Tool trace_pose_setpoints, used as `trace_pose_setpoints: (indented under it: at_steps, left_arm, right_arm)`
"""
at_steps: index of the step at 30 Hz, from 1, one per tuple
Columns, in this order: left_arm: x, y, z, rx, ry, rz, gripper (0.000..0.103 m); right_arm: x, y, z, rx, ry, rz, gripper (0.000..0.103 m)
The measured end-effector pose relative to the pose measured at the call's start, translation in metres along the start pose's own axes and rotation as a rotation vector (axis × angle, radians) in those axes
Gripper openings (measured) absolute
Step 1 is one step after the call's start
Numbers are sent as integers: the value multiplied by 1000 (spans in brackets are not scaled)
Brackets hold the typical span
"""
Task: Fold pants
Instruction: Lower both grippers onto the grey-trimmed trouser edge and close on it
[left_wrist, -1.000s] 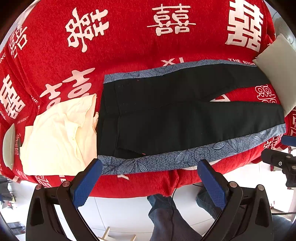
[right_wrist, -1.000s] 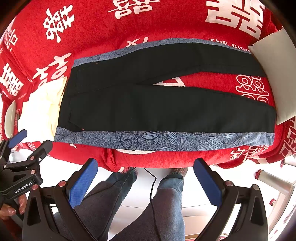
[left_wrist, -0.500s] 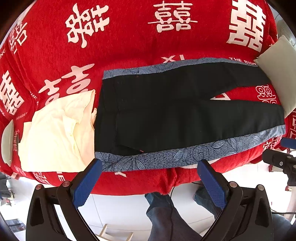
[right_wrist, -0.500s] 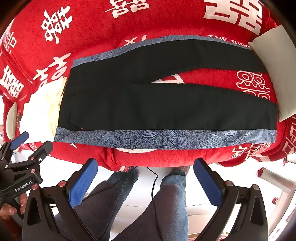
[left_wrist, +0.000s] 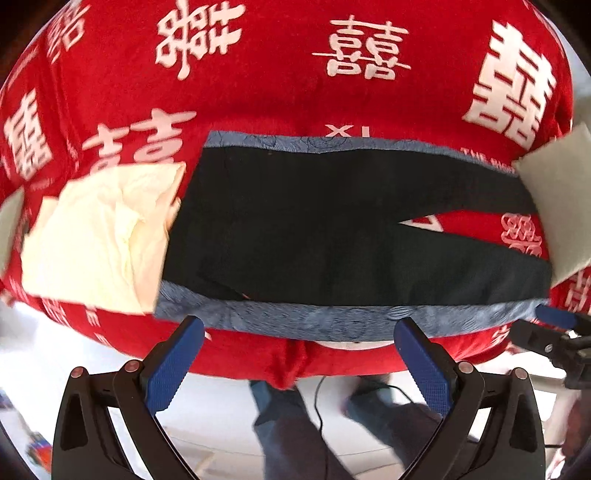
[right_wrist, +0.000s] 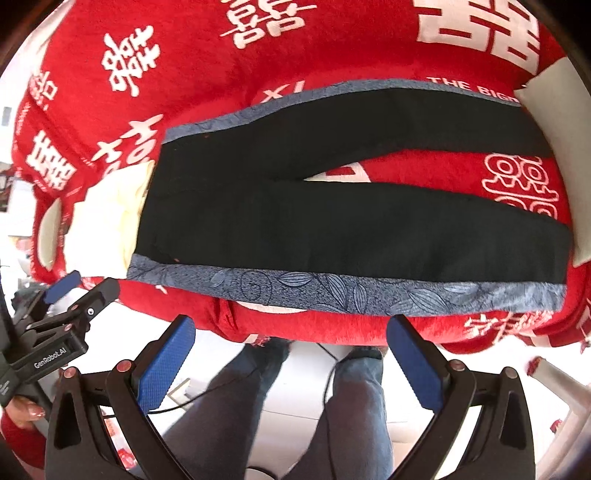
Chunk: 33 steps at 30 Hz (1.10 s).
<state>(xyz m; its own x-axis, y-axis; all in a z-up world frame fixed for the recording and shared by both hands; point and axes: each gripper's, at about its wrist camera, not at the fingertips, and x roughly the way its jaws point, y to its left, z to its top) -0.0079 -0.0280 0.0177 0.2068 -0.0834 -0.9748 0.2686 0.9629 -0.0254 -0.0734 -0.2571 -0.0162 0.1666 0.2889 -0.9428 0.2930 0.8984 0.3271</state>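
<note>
Black pants (left_wrist: 332, 229) lie flat across the frame's centre on a red blanket (left_wrist: 277, 92), spread ready for folding. Left gripper (left_wrist: 299, 354) and right gripper (right_wrist: 291, 350) hover below, fingers wide, empty.

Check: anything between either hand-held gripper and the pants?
Nothing visible. The left hand-held gripper and right hand-held gripper hang open just off the pants' near edge. The cream garment lies beside the waistband, off the path.
</note>
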Motion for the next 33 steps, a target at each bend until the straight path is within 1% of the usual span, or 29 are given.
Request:
trace_pose_setpoints:
  at_steps: [2,4,7,8,12,15,16,19,21,23,25,27,30,33]
  left_arm:
    - [3,2,-7,-50,13,-29,103]
    - [7,6,-13,-87,32,-52,103]
    - [16,17,-20,-112,46,-74,103]
    - [22,24,-21,-116,46,-84,103]
    - [56,48,-24,-146,79,-132,103]
    - [84,70,-27,-185,83,-174,103]
    - [93,76,-29,-200,90,-183,103]
    - [119,91,-33,-240,109,-216,103]
    - [129,98,-37,-252,103,-228,103]
    - [133,105,-43,-264,86,-252,103]
    - [139,114,-49,-285,81,-292,103]
    - [147,123,-55,-320,86,-340,103]
    - [157,131,-58,-356,98,-372,103]
    - [166,134,-60,-381,111,-398,103]
  right_arm:
    - [3,-5,0,-11,7,30,103]
    - [8,-10,-1,5,18,65,103]
    - [24,-19,-5,86,44,162,103]
    - [34,-21,-7,118,51,199,103]
    - [64,-15,-15,166,49,265,103]
    - [94,-10,-21,224,38,341,103]
    - [107,-7,-23,249,29,380,103]
    - [138,-5,-26,319,19,454,103]
    - [155,-4,-29,359,29,482,103]
    - [175,0,-37,389,50,520,100]
    - [195,5,-45,396,73,555,96]
    - [210,9,-49,401,87,584,89]
    - [233,14,-53,410,83,619,89]
    - [250,13,-49,456,49,666,89]
